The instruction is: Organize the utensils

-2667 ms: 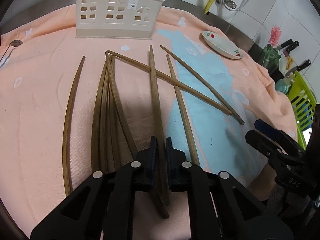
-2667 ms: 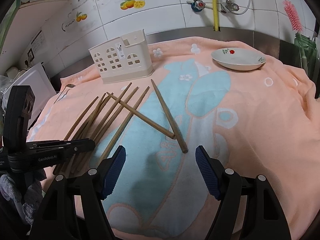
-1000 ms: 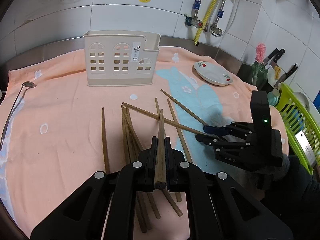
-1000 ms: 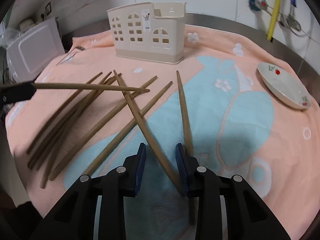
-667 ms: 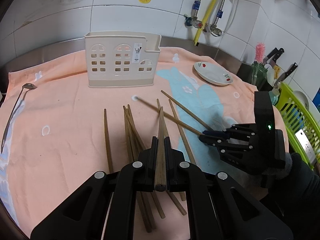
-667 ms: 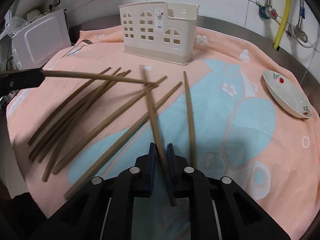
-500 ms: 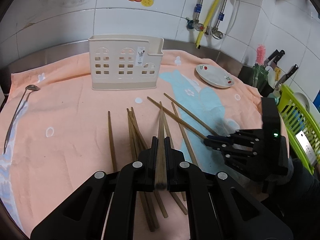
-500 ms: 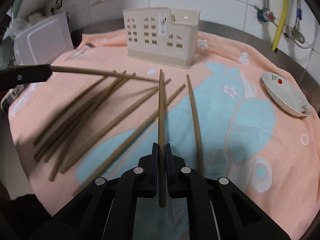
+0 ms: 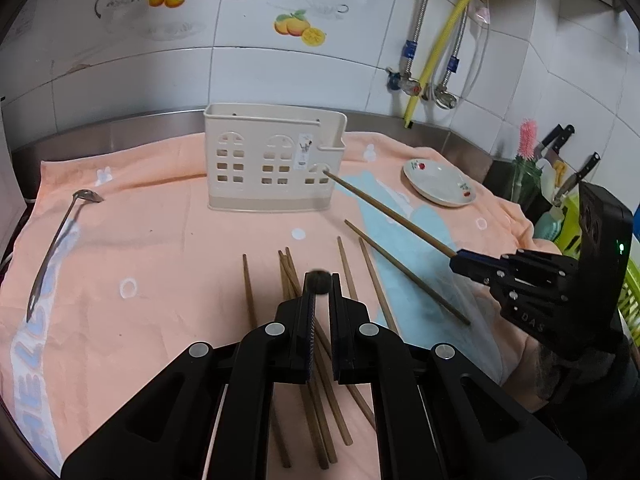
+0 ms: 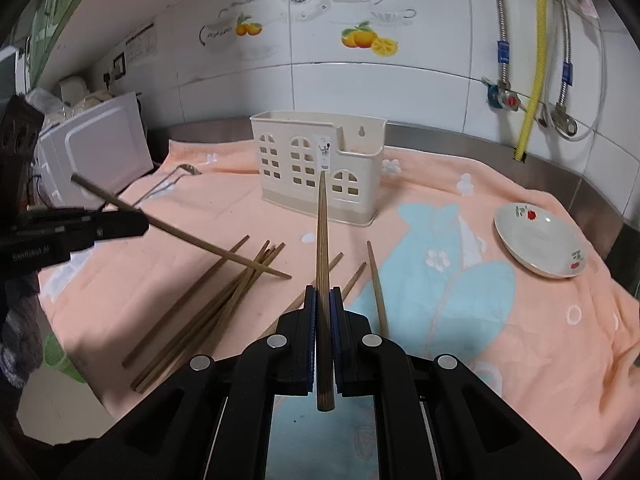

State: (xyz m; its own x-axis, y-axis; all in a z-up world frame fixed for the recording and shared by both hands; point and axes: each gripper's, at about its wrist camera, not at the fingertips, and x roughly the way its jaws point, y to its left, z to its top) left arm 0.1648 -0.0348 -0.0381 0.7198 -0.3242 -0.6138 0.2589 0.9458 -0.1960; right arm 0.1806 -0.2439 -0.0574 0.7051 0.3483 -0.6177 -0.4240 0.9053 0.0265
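Note:
My left gripper (image 9: 320, 300) is shut on a brown chopstick (image 9: 317, 280), seen end-on in its own view; the right wrist view shows that chopstick (image 10: 208, 246) slanting down from the gripper (image 10: 142, 222) at the left. My right gripper (image 10: 322, 300) is shut on another chopstick (image 10: 322, 240) that points at the cream utensil holder (image 10: 316, 164); the left wrist view shows this chopstick (image 9: 388, 212) held above the towel by the gripper (image 9: 456, 259). The holder (image 9: 272, 160) stands upright at the back. Several loose chopsticks (image 9: 372, 276) lie on the towel (image 9: 160, 240).
A metal ladle (image 9: 56, 240) lies at the towel's left edge. A small white dish (image 9: 438, 182) sits at the back right. Knives and a pink brush (image 9: 528, 140) stand at the far right. A white appliance (image 10: 96, 144) stands at the left in the right wrist view.
Both grippers have risen with their chopsticks. The left one tilted its chopstick until it shows end-on. The right one's chopstick tip has moved closer to the holder.

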